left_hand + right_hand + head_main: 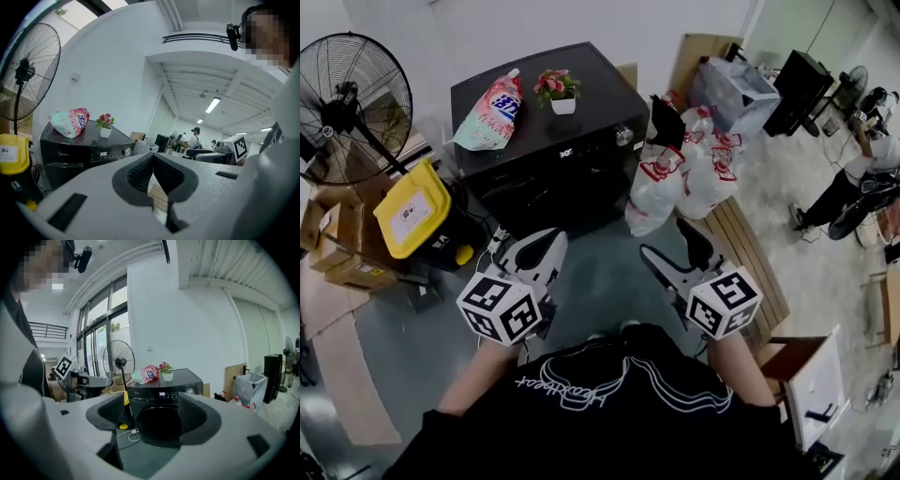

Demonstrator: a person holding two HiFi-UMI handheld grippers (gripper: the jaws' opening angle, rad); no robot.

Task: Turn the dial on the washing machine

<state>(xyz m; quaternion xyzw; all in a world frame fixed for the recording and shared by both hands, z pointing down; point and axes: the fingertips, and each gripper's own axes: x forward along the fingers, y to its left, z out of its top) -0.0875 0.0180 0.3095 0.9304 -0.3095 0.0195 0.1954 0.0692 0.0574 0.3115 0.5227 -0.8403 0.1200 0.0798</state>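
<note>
In the head view, a black front-loading washing machine [553, 150] stands ahead on the floor, its small silver dial [623, 136] at the panel's right end. A pink-and-green detergent pouch [492, 112] and a small potted plant [558, 92] lie on its top. The left gripper [546, 251] and right gripper [670, 248] hover well short of it.

In the left gripper view, the grey fingers [138, 176] are pressed together with nothing between them; the dial [125, 151] shows beyond, to the left.

In the right gripper view, the fingers [199, 416] are spread wide and empty, framing the machine's door, with the dial [190, 391] above the right finger.
</note>
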